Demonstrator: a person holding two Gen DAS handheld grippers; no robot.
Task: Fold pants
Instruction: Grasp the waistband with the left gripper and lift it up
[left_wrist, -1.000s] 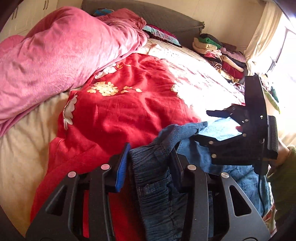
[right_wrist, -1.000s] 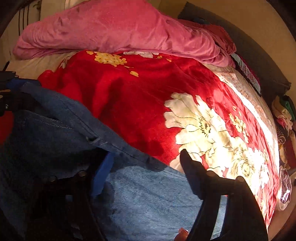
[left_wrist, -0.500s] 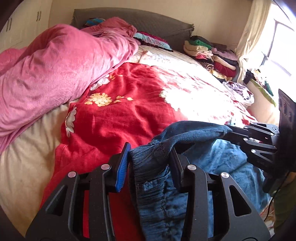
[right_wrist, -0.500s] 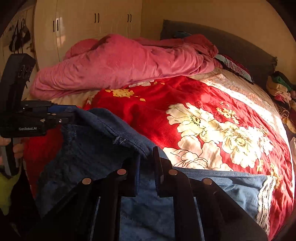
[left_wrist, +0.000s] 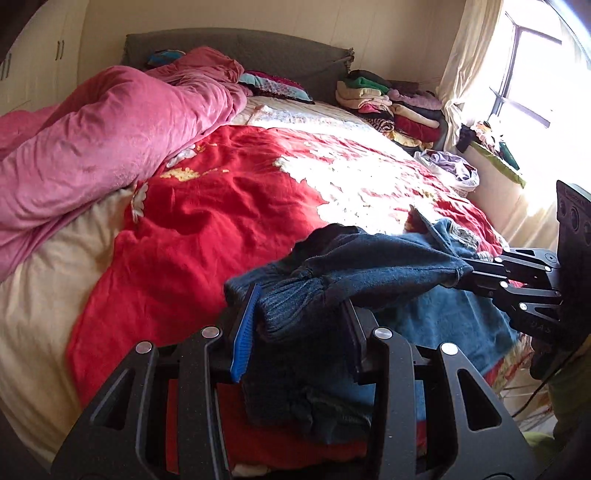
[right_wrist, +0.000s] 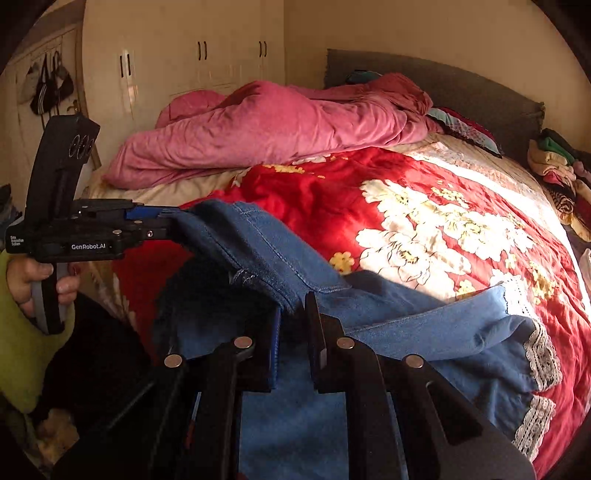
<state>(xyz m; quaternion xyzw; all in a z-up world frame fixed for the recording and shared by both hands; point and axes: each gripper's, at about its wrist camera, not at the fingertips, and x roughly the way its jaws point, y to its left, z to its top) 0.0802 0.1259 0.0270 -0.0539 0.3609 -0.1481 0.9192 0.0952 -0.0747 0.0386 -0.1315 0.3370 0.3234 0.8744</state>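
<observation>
Denim pants (left_wrist: 373, 273) (right_wrist: 280, 266) are held lifted above the near edge of the bed, stretched between the two grippers, with the remaining fabric hanging down and spread on the red floral blanket (left_wrist: 221, 206) (right_wrist: 424, 206). In the right wrist view, lace-trimmed cuffs (right_wrist: 543, 354) are seen lying on the blanket at the right. The gathered waistband end is clamped by the left gripper (left_wrist: 299, 328) (right_wrist: 162, 221); its blue-padded fingers (left_wrist: 243, 332) are closed onto the bunched cloth. The opposite edge is gripped by the right gripper (right_wrist: 293, 332) (left_wrist: 469, 275); its jaws are drawn narrow on a seam fold of the denim. In the right wrist view, a hand (right_wrist: 33, 280) is wrapped around the handle of the left gripper, at the left edge.

A pink duvet (left_wrist: 92, 147) (right_wrist: 280, 122) is heaped along the left and far part of the bed. A dark headboard (left_wrist: 240, 48) (right_wrist: 461, 92) is set at the far end. A stack of folded clothes (left_wrist: 391, 107) is piled at the far right, near the headboard. A curtain (left_wrist: 465, 62) and a bright window (left_wrist: 535, 74) are located at the far right. Cream wardrobe doors (right_wrist: 184, 62) stand beyond the bed in the right wrist view, with bags (right_wrist: 48, 88) hung at their left.
</observation>
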